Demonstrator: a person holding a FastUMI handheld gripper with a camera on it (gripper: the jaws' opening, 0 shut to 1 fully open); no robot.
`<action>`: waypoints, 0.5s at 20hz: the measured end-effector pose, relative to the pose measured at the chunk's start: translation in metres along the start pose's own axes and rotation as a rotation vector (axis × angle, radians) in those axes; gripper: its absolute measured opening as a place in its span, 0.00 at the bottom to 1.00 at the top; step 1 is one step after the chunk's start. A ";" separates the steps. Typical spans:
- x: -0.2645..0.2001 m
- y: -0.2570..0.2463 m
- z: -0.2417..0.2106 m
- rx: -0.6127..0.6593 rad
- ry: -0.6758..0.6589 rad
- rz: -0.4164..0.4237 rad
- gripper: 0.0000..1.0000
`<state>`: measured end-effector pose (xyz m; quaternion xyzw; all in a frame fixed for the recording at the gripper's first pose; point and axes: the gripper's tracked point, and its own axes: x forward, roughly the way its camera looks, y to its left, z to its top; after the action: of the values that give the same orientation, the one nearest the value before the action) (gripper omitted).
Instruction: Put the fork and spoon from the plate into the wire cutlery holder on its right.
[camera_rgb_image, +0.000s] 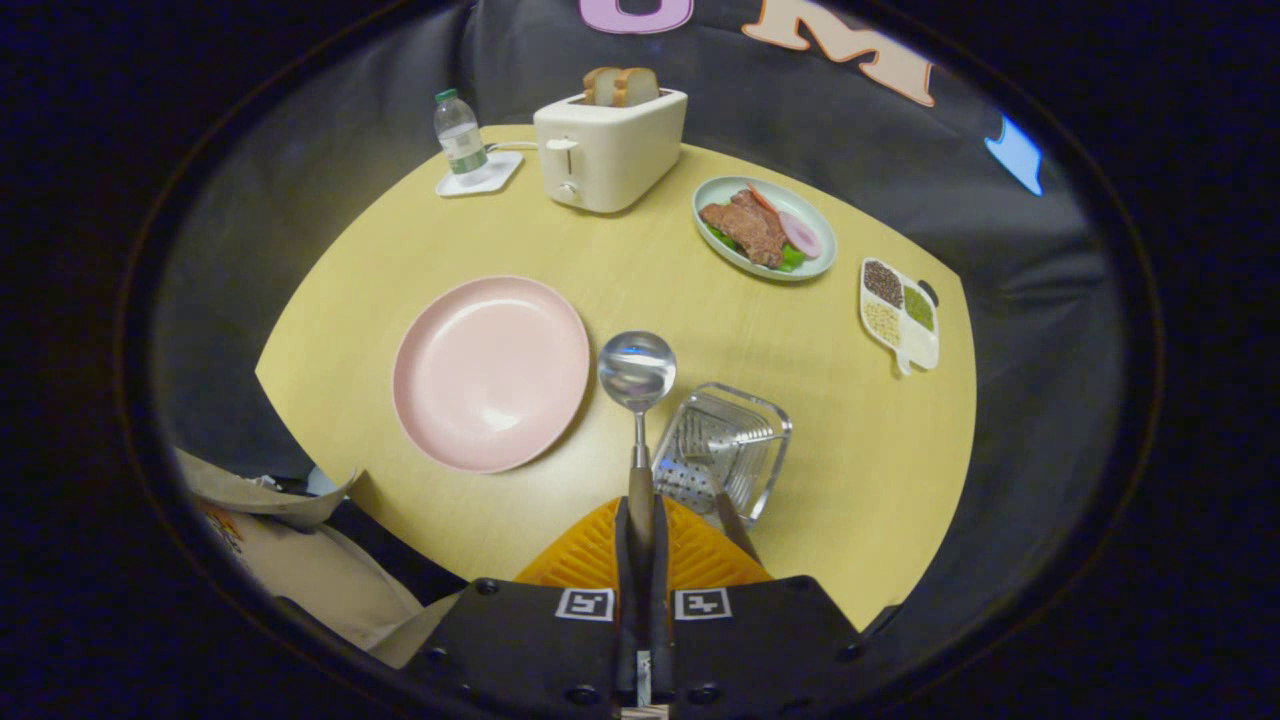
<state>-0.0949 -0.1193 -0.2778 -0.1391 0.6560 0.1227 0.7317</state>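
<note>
Hand-held gripper (641, 520) clamps spoon (637, 372) handle; bowl beyond fingers.

The 1 camera rides on the gripper (641, 520) and looks forward and steeply down along its 2 fingers from above the near edge of the round table (700, 330). Its wide fisheye takes in the whole tabletop out to the far edge, where the toaster (608, 150) stands.
</note>
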 end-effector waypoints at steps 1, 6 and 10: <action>-0.002 -0.008 -0.003 -0.004 0.010 -0.008 0.08; -0.010 -0.035 -0.019 -0.061 0.106 -0.007 0.08; -0.011 -0.045 -0.025 -0.063 0.189 0.023 0.08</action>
<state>-0.1033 -0.1702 -0.2675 -0.1653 0.7195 0.1382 0.6602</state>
